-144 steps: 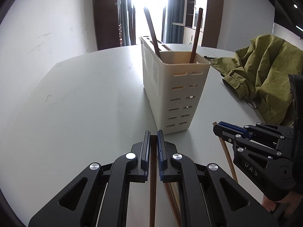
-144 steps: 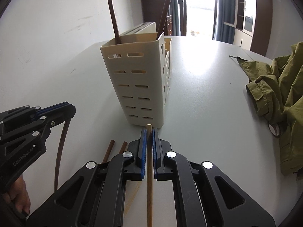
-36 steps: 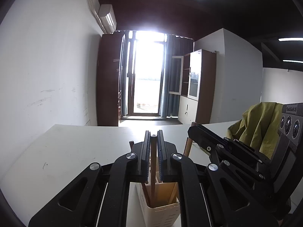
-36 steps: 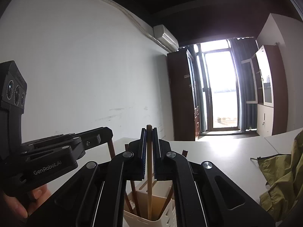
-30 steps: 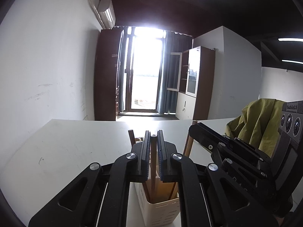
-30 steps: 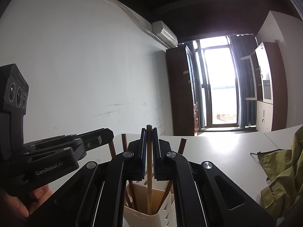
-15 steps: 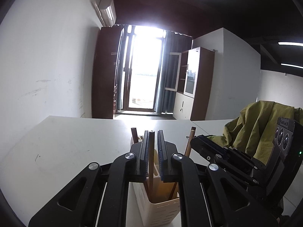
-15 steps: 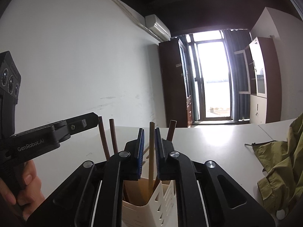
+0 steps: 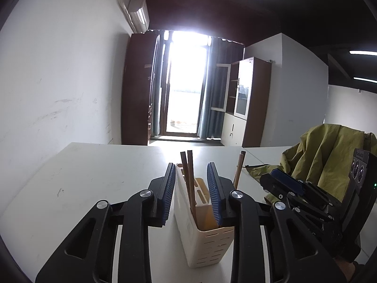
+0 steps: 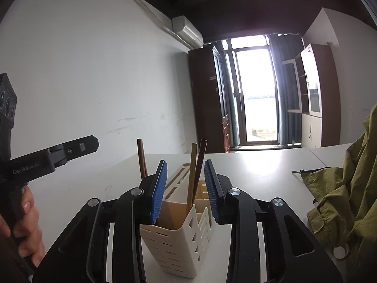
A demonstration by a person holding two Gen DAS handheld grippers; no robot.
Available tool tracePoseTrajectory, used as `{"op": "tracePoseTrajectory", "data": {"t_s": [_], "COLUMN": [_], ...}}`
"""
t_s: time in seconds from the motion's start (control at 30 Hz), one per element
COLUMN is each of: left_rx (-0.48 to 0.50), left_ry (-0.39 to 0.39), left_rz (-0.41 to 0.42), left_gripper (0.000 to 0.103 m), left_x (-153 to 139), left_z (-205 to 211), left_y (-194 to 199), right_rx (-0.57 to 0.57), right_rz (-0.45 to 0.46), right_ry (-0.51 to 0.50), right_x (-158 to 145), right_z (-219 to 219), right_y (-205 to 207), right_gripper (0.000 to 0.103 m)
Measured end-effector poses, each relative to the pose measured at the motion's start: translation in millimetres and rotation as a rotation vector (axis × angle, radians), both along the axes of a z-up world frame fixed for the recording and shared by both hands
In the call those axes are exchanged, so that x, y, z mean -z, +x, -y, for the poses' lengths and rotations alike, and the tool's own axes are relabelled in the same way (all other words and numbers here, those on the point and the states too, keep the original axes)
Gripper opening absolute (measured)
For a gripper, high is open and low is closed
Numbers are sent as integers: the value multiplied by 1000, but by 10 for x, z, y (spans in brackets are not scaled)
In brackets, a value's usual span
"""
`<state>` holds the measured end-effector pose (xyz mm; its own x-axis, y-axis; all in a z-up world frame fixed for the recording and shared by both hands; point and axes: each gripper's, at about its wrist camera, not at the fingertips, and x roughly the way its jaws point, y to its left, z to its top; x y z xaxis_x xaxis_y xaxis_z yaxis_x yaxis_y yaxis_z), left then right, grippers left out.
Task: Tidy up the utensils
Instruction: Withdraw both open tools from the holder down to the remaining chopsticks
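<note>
Left wrist view: my left claw (image 9: 191, 191) was opening, chopstick (image 9: 190, 179) released into holder (image 9: 207, 243); right claw (image 10: 185, 188) opening likewise, its chopstick (image 10: 192, 176) dropped in.

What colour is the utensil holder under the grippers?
Cream-white, with rows of slots: the utensil holder shows best in the right wrist view.

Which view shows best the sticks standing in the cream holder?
The right wrist view: there the sticks rise apart above the cream holder, three or four tops distinct. The left wrist view shows two overlapping, and one behind its right finger.
</note>
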<state>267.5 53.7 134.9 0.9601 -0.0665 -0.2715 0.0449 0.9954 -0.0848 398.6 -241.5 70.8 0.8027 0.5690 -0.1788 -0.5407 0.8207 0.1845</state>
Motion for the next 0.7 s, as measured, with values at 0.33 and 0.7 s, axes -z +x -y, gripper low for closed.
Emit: {"op": "tracePoseTrajectory", "data": {"t_s": [0.33, 0.7], "left_rx": [-30, -16], "left_ry": [20, 61], "left_rz": [-93, -187], "left_gripper": [32, 36], "left_x": [319, 644], "left_z": [-53, 52], "left_y": [-223, -358], "right_rx": [60, 79], "right_rz": [-70, -148], "right_ry": [-42, -121], "right_x": [158, 354], "right_z": [48, 15], "right_y": [-274, -525], "right_gripper": [41, 45]}}
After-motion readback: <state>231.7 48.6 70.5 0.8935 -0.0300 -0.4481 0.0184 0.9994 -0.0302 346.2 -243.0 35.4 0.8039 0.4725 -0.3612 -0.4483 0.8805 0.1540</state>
